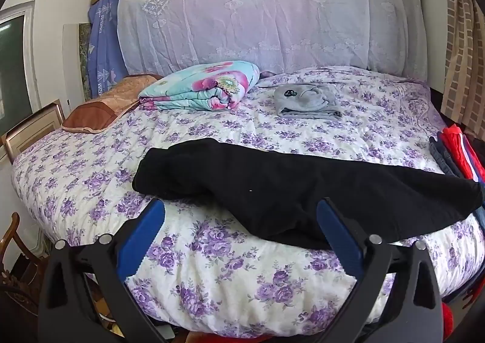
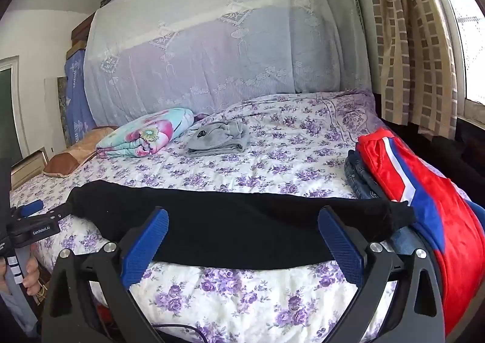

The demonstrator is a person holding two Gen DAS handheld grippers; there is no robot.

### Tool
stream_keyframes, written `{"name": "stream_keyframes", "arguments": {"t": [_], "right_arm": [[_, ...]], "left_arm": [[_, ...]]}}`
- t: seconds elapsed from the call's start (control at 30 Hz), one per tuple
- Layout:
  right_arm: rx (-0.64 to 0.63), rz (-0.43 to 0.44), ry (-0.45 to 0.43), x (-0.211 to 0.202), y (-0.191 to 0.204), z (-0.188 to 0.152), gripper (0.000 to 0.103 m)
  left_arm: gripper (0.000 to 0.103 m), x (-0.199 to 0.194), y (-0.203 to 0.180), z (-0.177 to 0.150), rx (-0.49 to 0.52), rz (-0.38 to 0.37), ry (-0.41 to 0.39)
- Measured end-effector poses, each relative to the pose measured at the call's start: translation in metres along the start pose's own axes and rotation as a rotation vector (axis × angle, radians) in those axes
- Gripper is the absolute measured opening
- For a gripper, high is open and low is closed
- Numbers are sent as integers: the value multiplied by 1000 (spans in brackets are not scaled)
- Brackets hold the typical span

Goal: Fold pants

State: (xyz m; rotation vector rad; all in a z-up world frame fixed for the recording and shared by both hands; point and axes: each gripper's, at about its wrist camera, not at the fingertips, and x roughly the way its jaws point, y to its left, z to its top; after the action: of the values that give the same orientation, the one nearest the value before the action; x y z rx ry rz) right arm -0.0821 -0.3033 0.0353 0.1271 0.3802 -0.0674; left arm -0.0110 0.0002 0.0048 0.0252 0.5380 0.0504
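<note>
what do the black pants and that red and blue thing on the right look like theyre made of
Black pants: looks like a soft matte knit, perhaps fleece or cotton jersey; no sheen, a slightly fuzzy edge, and it drapes limply over the bed's floral quilt.
Red and blue garment: probably a synthetic plush or velour; bright sheen and a fine nap. The exact fibre can't be told.

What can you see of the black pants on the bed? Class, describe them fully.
The black pants are plain, soft, matte cloth, lying flat in a long band across the near part of the floral bedspread. They look already folded lengthwise, though seams are too dark to tell. One end rests on the folded jeans beside the red-and-blue garment. Neither open tongs hold them.
</note>
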Motion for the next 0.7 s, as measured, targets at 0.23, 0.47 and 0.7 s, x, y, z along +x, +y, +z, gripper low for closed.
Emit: {"name": "stream_keyframes", "arguments": {"t": [0.23,0.47,0.7], "right_arm": [[-7,-1,-5,0,0,0,100],[-10,-7,-20,-5,4,0,100],[-8,-7,-31,-9,4,2,100]], "left_arm": [[98,-1,2,1,-4,12,-6],[98,0,1,0,2,21,-3],[98,1,1,-1,4,23,-4]]}}
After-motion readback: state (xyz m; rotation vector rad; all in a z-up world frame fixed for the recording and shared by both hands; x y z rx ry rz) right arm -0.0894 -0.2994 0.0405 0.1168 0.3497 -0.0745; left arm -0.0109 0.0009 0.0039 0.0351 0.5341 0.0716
